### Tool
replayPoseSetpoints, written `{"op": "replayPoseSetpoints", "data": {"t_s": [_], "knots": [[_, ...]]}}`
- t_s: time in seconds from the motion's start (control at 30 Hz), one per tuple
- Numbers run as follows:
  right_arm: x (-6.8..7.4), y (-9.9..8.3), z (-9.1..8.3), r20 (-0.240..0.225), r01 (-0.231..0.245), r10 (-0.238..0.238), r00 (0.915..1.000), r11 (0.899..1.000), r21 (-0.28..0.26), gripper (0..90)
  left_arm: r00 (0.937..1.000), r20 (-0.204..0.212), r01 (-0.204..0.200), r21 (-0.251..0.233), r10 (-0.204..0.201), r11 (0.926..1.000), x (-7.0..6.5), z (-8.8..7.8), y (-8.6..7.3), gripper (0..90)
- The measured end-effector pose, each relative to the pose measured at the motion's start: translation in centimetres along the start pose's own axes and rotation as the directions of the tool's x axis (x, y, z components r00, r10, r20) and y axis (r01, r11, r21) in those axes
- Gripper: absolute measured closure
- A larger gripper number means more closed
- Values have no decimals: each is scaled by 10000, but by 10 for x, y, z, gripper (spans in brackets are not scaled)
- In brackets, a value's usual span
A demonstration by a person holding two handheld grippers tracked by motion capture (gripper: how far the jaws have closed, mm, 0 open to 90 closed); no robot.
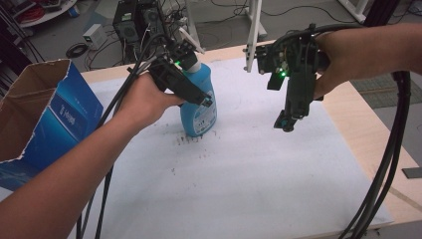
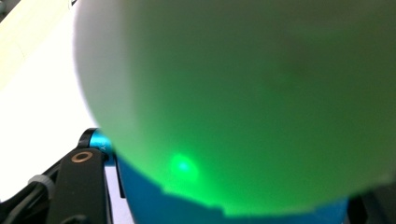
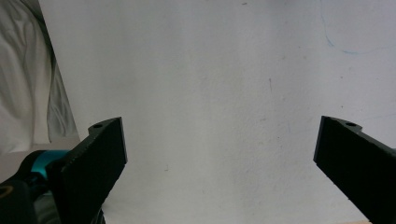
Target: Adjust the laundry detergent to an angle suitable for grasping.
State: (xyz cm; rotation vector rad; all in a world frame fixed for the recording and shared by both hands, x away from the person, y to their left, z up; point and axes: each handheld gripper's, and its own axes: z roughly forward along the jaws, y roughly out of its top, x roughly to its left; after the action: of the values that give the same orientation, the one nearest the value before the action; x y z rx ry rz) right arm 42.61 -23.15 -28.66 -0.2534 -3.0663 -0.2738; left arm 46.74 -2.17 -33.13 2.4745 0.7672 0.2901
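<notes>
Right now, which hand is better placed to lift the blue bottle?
Left. Its tongs are already around the bottle, close below the white cap. The right tongs hang open above the bare white mat, apart from the bottle.

- High view: dim, even indoor light, soft grain, faint shadows on the white table (image 1: 259,164).
- Left gripper view: bottle (image 2: 243,93) too close, fully blurred, washed in green glow.
- Right gripper view: bright, fairly sharp.

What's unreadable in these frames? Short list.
- High view: the left gripper fingertips, hidden by its own body against the blue bottle; label print too small.
- Left gripper view: the bottle's cap is a close green-lit blur, masking the pad contact.
- High view: inside of the cardboard box, cut by the left edge.
</notes>
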Motion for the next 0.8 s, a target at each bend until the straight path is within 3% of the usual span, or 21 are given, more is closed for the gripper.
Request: {"op": "replayPoseSetpoints", "data": {"t_s": [0.13,0.5,0.63,0.8], "knots": [[0,-1,0,-44,-74,75,10000,10000,43,19,10000,38,-60,-62,61,10000,1,0,0,399],[-2,-1,1,-35,-132,132,9999,9999,22,19,9995,322,-46,-171,51,9998,3,-1,-1,423],[-2,-1,1,-49,-154,154,9999,9999,40,19,9984,363,-424,-192,431,9989,2,-2,-1,430],[-2,-1,1,-34,-140,140,9999,9999,54,19,9965,645,-510,-332,530,9981,3,-9,-2,433]]}}
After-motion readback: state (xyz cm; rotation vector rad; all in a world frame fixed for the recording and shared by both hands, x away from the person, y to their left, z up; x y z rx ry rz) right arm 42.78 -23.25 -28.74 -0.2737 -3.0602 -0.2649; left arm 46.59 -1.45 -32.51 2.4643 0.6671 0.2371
